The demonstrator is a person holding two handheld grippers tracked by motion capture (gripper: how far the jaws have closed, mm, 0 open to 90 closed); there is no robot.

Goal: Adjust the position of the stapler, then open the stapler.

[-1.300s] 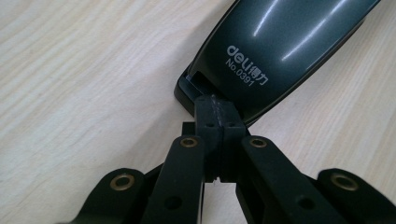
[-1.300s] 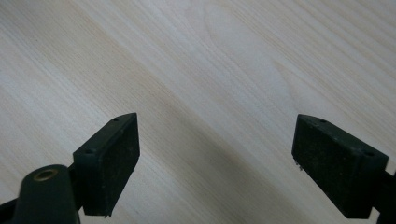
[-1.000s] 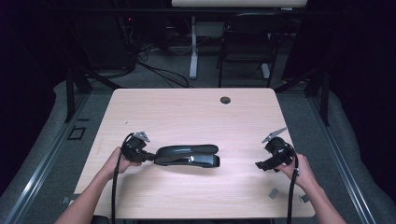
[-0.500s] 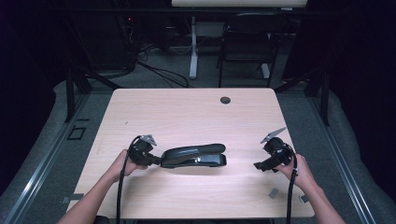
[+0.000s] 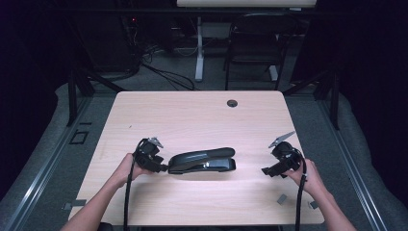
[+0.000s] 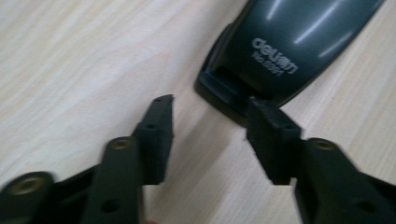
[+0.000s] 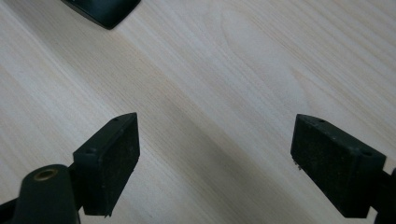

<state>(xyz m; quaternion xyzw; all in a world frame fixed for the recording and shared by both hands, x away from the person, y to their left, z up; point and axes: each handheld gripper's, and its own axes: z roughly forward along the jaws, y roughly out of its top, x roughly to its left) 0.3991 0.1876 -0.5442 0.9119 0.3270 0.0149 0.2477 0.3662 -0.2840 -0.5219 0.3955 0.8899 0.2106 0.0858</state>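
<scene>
A long black stapler [image 5: 202, 161] lies flat across the middle of the wooden table [image 5: 192, 120], its rear end pointing left. My left gripper [image 5: 162, 168] sits at that rear end. In the left gripper view its jaws [image 6: 210, 109] have just been opening and now stand apart, with the stapler's rear end [image 6: 289, 42] just ahead of the tips and no pad pressing on it. My right gripper [image 5: 267, 171] rests near the table's right side, well off the stapler's front end. It is open [image 7: 215, 135] over bare wood, with a corner of the stapler [image 7: 100, 9] far ahead.
A round cable hole [image 5: 232, 103] sits near the table's far edge. Small grey bits [image 5: 282, 198] lie near the front right corner by the right hand. A dark chair [image 5: 255, 43] and cables stand on the floor beyond the table.
The left hand and the stapler have shifted slightly to the right across the table. The right hand has stayed where it was.
</scene>
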